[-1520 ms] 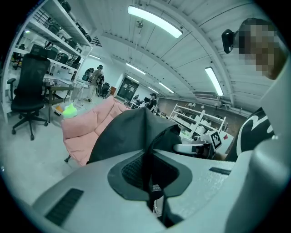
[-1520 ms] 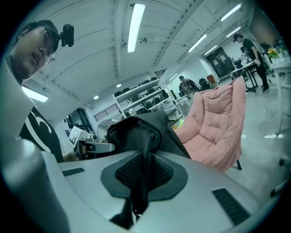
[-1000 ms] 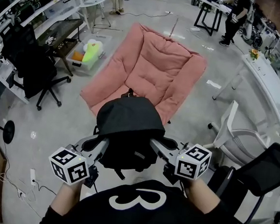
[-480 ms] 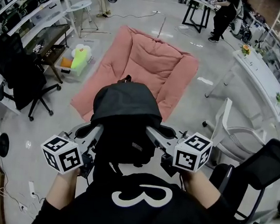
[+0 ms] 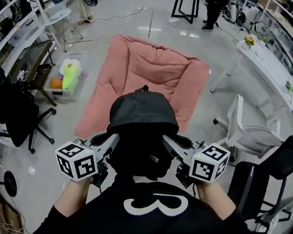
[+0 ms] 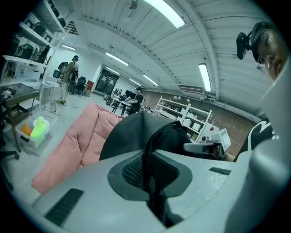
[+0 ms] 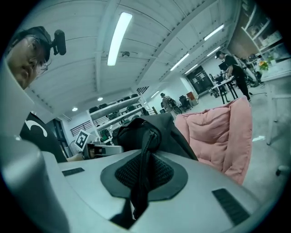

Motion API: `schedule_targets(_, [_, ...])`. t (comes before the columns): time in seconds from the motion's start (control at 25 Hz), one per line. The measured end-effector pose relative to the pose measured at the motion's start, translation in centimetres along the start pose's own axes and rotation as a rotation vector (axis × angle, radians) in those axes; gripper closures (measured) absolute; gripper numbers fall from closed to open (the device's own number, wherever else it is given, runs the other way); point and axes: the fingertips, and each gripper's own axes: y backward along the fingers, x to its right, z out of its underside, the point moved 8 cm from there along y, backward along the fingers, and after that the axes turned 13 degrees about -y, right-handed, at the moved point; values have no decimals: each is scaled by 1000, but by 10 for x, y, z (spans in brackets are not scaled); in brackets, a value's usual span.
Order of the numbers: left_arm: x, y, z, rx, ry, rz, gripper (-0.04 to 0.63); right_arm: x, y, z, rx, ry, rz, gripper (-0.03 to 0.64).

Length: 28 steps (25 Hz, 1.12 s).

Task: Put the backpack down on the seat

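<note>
A black backpack hangs in the air between my two grippers, close to my chest. My left gripper is shut on a black backpack strap that runs between its jaws. My right gripper is shut on the other strap in the same way. The seat, a big pink cushioned floor chair, lies on the grey floor just beyond the backpack, which hides its near edge. In the left gripper view the pink seat is at the left, and in the right gripper view the pink seat is at the right.
A black office chair and a clear bin of toys stand left of the seat. To the right are a white chair, a white table and a black chair. A person stands far back.
The head view has shifted, so the pink seat now sits more squarely ahead. Both grippers still hold the backpack by its straps at the same height.
</note>
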Motion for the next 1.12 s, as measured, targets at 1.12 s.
schedule_targets(1.12, [-233,-172,47,-337,88,246,578,148,-182,34,136,-332,507,584])
